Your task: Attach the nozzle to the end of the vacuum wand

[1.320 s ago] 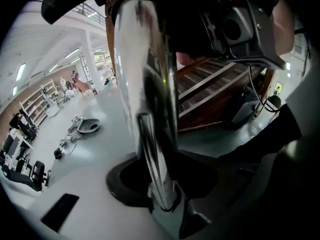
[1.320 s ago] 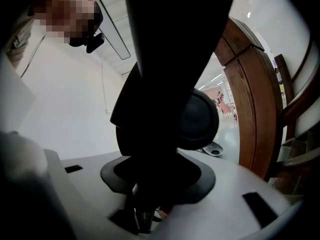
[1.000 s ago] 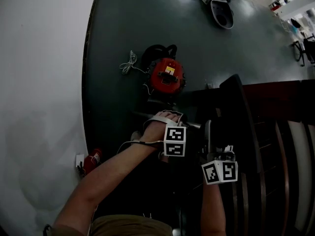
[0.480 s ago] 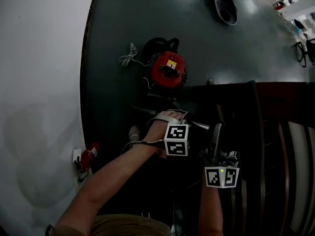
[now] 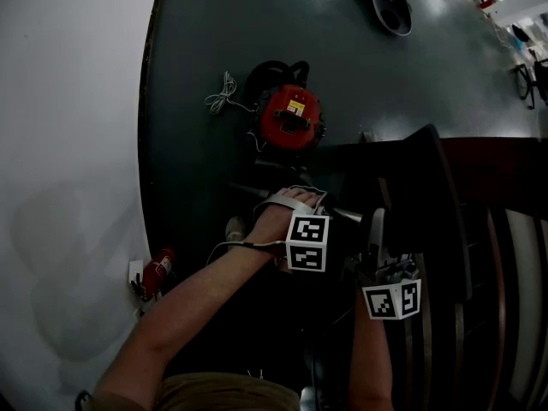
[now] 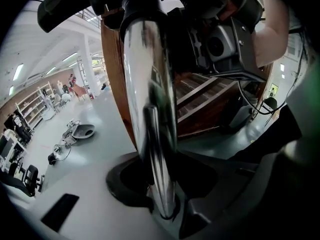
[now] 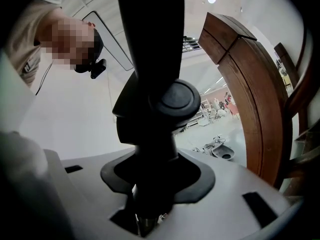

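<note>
A chrome vacuum wand (image 6: 150, 84) fills the left gripper view, and my left gripper (image 6: 161, 186) is shut on it. In the head view the wand (image 5: 347, 216) runs across in front of me, with the left gripper (image 5: 306, 242) above its middle. My right gripper (image 7: 149, 196) is shut on the black nozzle (image 7: 160, 99), which stands up along its jaws. In the head view the nozzle (image 5: 378, 229) sits just right of the wand's end, close to it; whether they touch is lost in the dark. The right gripper (image 5: 392, 300) is below it.
A red vacuum canister (image 5: 291, 118) with a black hose lies on the dark floor beyond my hands, beside a white cord (image 5: 223, 101). A dark wooden chair (image 5: 479, 229) stands at the right. A floor head (image 5: 390, 7) lies far off. A small red object (image 5: 158, 272) is by the wall.
The right gripper has tilted slightly with the nozzle in it. The left gripper and the wand have kept their place.
</note>
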Tool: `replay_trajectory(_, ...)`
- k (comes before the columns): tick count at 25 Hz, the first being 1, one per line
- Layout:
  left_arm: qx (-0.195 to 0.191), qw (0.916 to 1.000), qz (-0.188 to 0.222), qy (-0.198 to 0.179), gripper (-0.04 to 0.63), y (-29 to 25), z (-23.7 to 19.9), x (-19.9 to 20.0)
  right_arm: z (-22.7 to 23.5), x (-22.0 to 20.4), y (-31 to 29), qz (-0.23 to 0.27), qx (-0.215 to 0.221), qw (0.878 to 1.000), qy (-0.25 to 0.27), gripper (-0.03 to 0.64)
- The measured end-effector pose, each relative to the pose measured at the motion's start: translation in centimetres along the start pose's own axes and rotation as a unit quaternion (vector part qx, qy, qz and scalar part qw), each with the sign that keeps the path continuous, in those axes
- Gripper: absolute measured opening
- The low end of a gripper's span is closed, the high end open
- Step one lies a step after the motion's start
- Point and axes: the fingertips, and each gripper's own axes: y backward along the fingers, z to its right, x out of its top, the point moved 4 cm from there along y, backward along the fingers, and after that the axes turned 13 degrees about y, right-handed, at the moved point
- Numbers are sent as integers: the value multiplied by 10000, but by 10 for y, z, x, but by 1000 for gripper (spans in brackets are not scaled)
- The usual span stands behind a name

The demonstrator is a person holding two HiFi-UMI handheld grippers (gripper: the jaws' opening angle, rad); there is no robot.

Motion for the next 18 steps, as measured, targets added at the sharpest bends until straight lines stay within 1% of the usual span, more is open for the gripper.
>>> replay_trajectory(3,-2,10000,-48,-39,138,-4,-1,0,3,-3,-1,13,-61,9999,-87,169)
replay_trajectory(5,65,9999,-103,-68,138,-7,-2,1,6,-5,-1,3,-125,9999,-85,169)
replay_trajectory(10,542,9979,-336,-65,140,-19,-9,6,14,-7,-6,-127,-462,9988,-42,169)
replay_trajectory(12,459,9984,-315,-23,139,-25,-7,12,15,-6,-8,-175,-428,9989,-106,169)
replay_trajectory(15,199,9996,-120,189,147,-30,-1,22,17,-3,-5,-168,-179,9993,-274,169)
replay_trajectory(16,145,9995,-37,287,172,-30,-1,23,19,-3,-4,-176,-97,9993,-317,169)
replay_trajectory(17,96,9992,41,396,211,-28,0,23,22,-3,-3,-190,-36,9992,-359,169)
replay_trajectory(18,68,9987,93,494,224,-28,-1,22,27,-4,-3,-208,-5,9990,-399,170)
